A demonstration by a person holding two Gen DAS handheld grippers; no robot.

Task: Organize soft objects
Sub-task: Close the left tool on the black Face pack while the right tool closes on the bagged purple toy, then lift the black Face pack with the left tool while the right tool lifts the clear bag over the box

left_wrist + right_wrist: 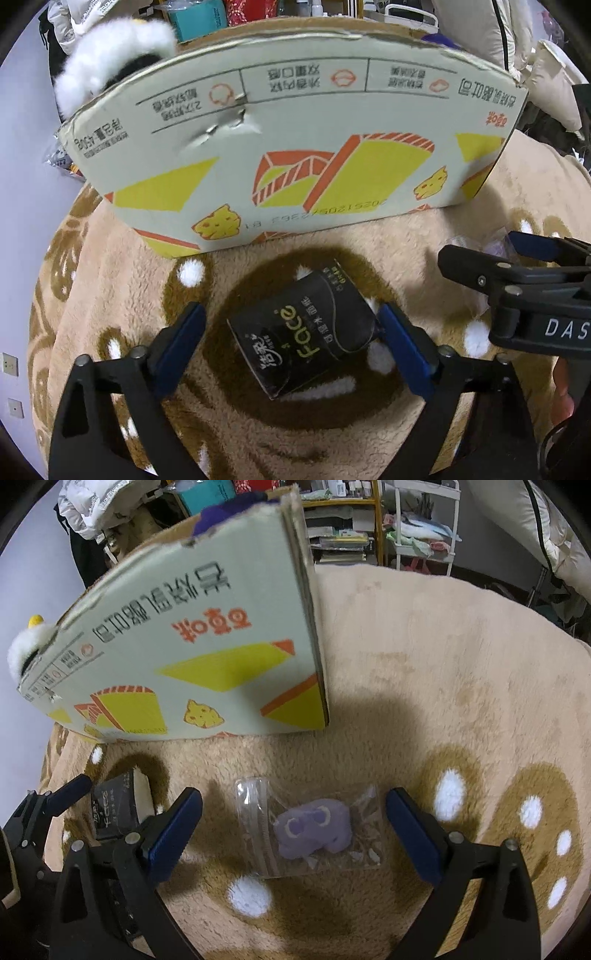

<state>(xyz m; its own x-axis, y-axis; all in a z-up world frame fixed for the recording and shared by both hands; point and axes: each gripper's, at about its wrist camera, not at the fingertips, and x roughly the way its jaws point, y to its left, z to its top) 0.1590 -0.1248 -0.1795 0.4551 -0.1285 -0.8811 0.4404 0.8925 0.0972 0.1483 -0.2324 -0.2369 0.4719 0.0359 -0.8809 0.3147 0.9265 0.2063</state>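
Plush rug (424,657) — one box (207,638), one tissue pack (314,332)

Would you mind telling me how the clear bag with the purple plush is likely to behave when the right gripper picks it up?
The clear bag looks thin and crinkled, so it will probably flop and slip. The purple plush inside seems small and soft, likely light and squashy. The open right gripper straddles it, so closing on the plush should hold better.

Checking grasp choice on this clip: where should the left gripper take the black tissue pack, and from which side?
Across its two long sides, from above. The black tissue pack lies flat and skewed on the blanket, already between the open left gripper fingers.
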